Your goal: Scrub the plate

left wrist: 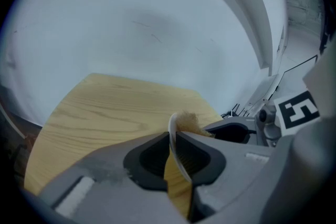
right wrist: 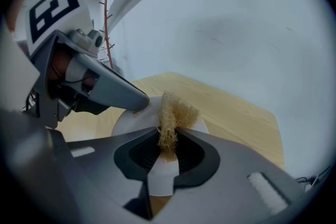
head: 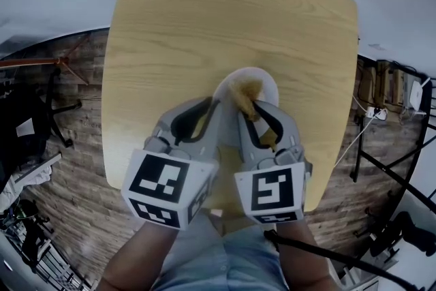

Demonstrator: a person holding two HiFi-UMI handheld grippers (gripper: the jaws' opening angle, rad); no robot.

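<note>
A white plate (head: 262,78) is held tilted just above the wooden table (head: 204,17). My left gripper (head: 216,107) is shut on its near left rim. In the left gripper view the plate (left wrist: 171,131) stands edge-on, clamped between the two dark pads of the left gripper (left wrist: 173,140). My right gripper (head: 249,110) is shut on a tan fibrous scrubber (head: 248,92) that rests against the plate's face. In the right gripper view the scrubber (right wrist: 176,113) sticks up from the right gripper (right wrist: 168,140), over the plate (right wrist: 128,119).
The table has rounded corners and stands on a wood-plank floor (head: 68,146). A dark chair (head: 27,119) is at the left, and shelving with cables (head: 388,92) at the right. The person's knees (head: 225,262) are at the table's near edge.
</note>
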